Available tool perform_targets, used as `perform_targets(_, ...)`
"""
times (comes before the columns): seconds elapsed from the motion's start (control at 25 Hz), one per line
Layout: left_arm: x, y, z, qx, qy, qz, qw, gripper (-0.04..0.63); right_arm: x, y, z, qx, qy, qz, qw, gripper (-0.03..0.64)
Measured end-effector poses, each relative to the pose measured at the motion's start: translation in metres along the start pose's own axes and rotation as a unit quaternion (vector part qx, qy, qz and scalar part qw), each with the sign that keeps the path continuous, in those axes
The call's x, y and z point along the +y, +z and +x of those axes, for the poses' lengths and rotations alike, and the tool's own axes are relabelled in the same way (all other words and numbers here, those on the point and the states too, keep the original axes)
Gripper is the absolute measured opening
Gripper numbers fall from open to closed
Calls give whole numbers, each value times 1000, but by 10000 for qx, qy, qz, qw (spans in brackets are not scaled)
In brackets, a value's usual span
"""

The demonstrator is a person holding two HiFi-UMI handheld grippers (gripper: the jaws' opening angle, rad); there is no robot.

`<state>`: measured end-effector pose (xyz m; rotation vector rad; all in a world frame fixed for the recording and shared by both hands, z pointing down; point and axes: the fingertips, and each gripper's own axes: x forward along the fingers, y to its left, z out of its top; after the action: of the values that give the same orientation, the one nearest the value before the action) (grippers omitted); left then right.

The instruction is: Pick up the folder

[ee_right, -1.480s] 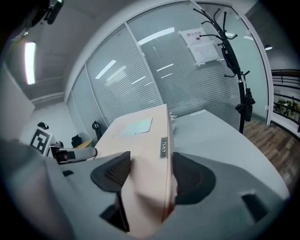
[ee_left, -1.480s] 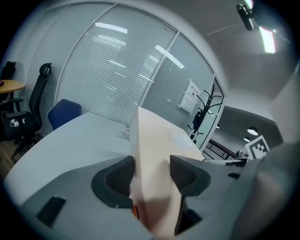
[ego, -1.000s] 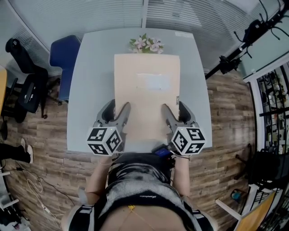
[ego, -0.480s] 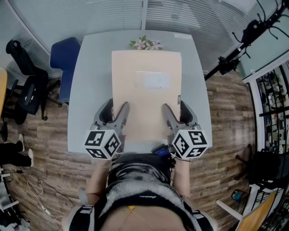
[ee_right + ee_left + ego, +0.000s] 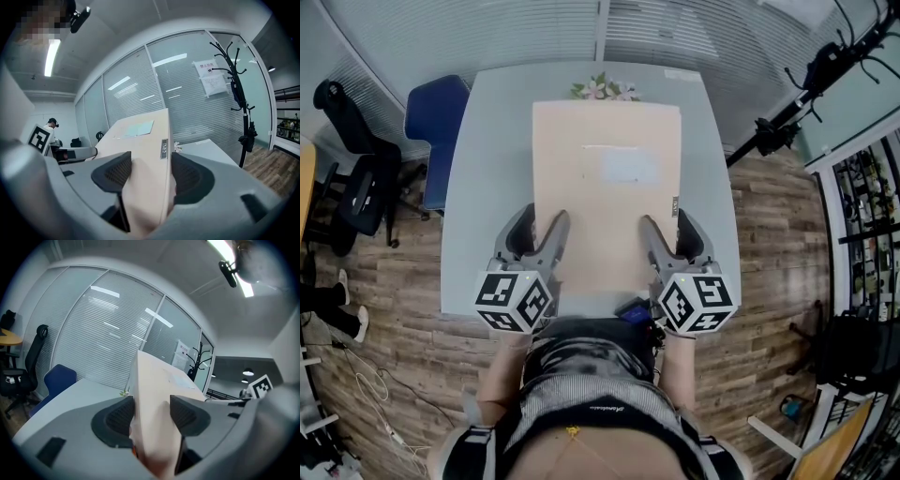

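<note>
Over the pale grey square table [image 5: 483, 187], the thick beige cardboard folder [image 5: 607, 178] is carried by its near edge alone, with the left gripper [image 5: 542, 227] clamped on the near-left part and the right gripper [image 5: 667, 227] on the near-right. The unsupported far end may sag and lever the folder out of the pads if the grippers rise unevenly.

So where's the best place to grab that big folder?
Near its close end, one long edge in each gripper, coming from the person's side. The folder is wide and flat, too broad for one pair of jaws, but each side edge fits between them. The left gripper and right gripper hold it just so, which should keep it level.
</note>
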<state>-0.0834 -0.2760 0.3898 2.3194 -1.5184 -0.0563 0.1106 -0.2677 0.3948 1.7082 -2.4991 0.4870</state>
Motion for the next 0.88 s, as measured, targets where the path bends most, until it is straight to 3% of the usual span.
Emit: perform_targets(0.88, -6, 5, 1, -61, 6, 48, 10000, 238, -4, 5, -2, -54, 17, -51, 10000, 266)
